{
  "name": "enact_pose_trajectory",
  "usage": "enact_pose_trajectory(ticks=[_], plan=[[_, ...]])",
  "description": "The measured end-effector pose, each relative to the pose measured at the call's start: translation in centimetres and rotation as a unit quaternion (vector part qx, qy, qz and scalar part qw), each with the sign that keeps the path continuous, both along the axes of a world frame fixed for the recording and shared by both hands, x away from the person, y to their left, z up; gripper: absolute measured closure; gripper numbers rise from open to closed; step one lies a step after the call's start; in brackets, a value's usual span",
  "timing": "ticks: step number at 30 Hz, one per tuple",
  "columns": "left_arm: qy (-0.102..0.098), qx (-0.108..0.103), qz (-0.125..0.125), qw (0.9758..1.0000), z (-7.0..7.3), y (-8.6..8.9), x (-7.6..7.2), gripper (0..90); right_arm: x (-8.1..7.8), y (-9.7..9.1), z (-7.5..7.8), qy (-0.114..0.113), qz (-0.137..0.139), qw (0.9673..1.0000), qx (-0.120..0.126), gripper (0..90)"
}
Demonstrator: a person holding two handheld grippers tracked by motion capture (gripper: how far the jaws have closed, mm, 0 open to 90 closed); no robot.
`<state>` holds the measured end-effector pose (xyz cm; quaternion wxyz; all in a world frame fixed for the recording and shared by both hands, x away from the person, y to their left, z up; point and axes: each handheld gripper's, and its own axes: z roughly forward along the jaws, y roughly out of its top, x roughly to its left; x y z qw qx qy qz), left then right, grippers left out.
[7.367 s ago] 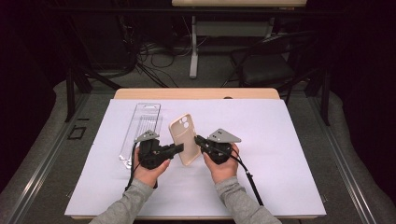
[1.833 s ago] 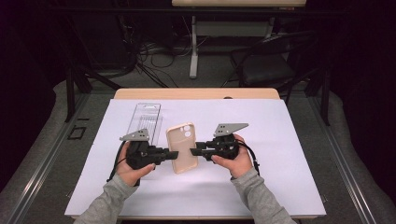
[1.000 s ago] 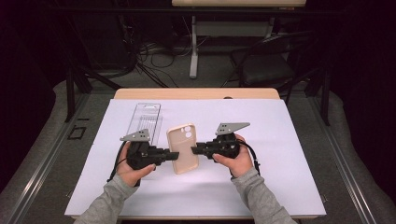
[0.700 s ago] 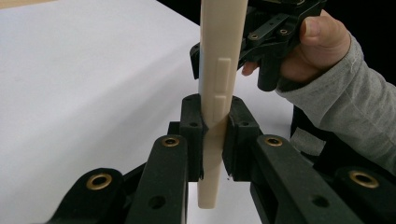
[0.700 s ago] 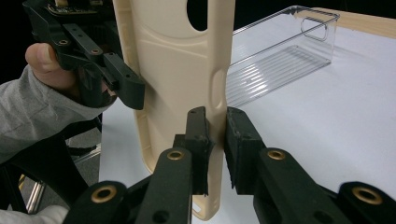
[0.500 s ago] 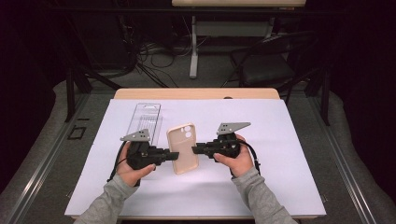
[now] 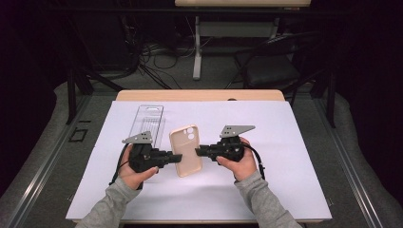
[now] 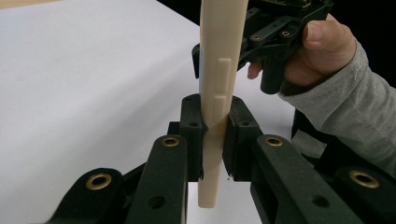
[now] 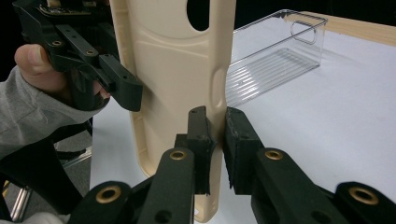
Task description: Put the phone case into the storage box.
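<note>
Left gripper (image 7: 177,158): the black two-jaw tool in the person's left hand is pinching the left long edge of the phone case; in the left gripper view its pads (image 8: 192,135) are pressing on both faces of that thin edge.
Phone case (image 7: 185,150): a beige, flexible plastic case with a cut-out for the camera at its top is being held just above the white sheet, between the two tools, near the table's middle.
Right gripper (image 7: 198,151): the matching black tool in the right hand is gripping the case's right long edge; its jaws have just been closing, and the right gripper view is showing the rim caught between the pads (image 9: 199,135).
Clear tray (image 7: 147,120): a transparent ribbed plastic box is lying behind the left tool.
View differences: the high view is giving the layout on the white sheet (image 7: 294,156); the left gripper view is showing the case edge-on with its raised side buttons (image 8: 221,88); the right gripper view is showing its hollow inner face.
Writing: none can be read.
</note>
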<state>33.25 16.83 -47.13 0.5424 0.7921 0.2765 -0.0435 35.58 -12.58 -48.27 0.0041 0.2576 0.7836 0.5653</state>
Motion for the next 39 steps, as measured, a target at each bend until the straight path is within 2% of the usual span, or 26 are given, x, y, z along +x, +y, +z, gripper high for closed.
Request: enact_pose_trajectory(ticks=[10,26,39], plan=[[-0.001,0.002,0.007,1.0000,-0.09,0.09,0.11,79.6,-0.31,0.34,-0.11,-0.003,-0.021,0.9998,-0.003,82.0],[-0.004,0.000,0.017,0.9999,-0.09,0.08,0.09,79.2,-0.34,0.38,-0.12,-0.003,-0.024,0.9997,0.001,82.1],[-0.001,-0.007,0.021,0.9998,-0.18,0.08,0.23,67.8,-0.16,0.09,-0.16,-0.002,-0.032,0.9995,0.000,82.1]])
